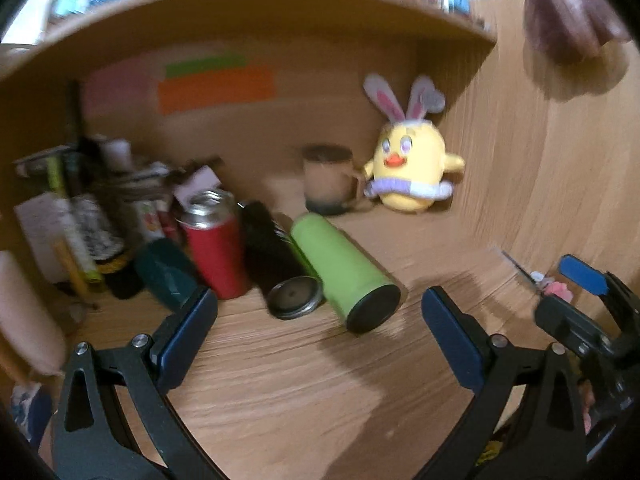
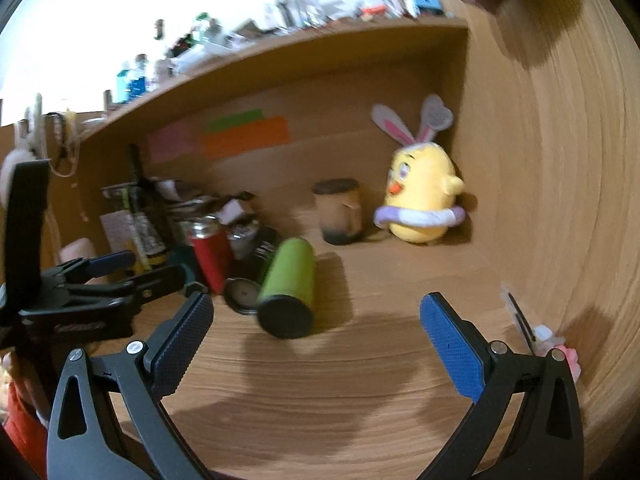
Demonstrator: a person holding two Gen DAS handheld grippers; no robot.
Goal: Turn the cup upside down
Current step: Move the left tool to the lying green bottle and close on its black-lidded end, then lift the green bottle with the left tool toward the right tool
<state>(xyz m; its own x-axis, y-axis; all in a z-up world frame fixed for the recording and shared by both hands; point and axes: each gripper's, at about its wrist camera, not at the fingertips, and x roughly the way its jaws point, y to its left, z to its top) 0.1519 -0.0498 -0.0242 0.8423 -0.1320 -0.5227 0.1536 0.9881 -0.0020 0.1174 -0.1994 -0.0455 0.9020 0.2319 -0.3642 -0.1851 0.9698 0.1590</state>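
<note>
Wide-open jaws of the left gripper [image 1: 320, 320] hold nothing — the green cup [image 1: 344, 270] lies on its side on the desk [image 1: 300, 380], just beyond, beside a round lid [image 1: 295, 297] and an open red bottle [image 1: 216, 248]. From the right wrist, the right gripper [image 2: 316, 322] is equally wide and empty. No flip seems begun; the cup's inside is hidden.

Both views motion-blurred. Clutter pile [image 1: 92, 208] at 9 o'clock smeared, items unreadable. Shelf-top items [image 2: 280, 12] at 12 o'clock blurred, overexposed, can't identify. Brown mug [image 1: 326, 180]: inside not visible. Small pink object [image 1: 554, 288] at 3 o'clock partly behind right gripper [image 1: 576, 300], too small to tell. Dark blurred shape [image 1: 568, 12] at 1 o'clock cut by edge.
</note>
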